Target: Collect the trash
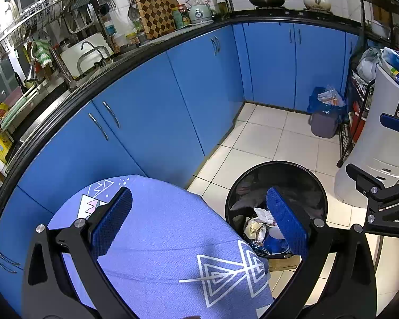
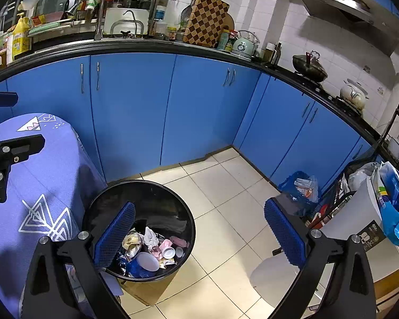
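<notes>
Trash sits collected in the black round bin [image 2: 138, 228] on the floor tiles, hard against the desk's right edge: crumpled paper [image 2: 150, 238], a white cup [image 2: 147, 261], a blue cup, foil wrappers and small pink and white pieces. Left gripper [image 1: 199, 220] hangs over the purple-clothed desk [image 1: 157, 228], jaws wide apart and holding nothing. Right gripper [image 2: 199, 234] hangs above the bin and floor, jaws likewise apart and empty. No loose trash shows on the visible desk surface; collection appears nearly or fully done. Any further drop should be released squarely over the bin's opening, clear of its rim. A second lined bin [image 2: 302, 188] stands in the far floor corner, holding packaging.
</notes>
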The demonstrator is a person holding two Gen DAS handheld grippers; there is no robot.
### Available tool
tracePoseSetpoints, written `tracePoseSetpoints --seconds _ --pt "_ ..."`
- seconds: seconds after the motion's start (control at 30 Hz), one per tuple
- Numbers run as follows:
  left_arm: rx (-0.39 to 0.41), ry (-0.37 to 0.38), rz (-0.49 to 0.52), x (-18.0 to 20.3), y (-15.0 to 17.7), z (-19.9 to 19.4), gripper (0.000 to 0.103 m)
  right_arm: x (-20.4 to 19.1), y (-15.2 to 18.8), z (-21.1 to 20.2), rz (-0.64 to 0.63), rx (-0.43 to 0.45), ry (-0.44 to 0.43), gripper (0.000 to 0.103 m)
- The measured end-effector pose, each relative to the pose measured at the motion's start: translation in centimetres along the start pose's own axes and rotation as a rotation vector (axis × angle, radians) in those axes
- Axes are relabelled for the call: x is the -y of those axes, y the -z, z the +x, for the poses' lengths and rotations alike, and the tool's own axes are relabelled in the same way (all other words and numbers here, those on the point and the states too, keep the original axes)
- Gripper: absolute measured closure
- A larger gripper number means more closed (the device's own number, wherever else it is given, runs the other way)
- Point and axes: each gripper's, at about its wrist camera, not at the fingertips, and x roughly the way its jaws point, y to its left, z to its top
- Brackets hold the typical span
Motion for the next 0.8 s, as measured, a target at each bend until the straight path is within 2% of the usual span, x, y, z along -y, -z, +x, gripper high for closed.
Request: tracePoseSetpoints --seconds 0.8 --pt "0.006 -0.001 0.007 0.21 0.06 -0.71 0.003 -0.01 0.07 -0.30 0.001 0.003 0.003 0.008"
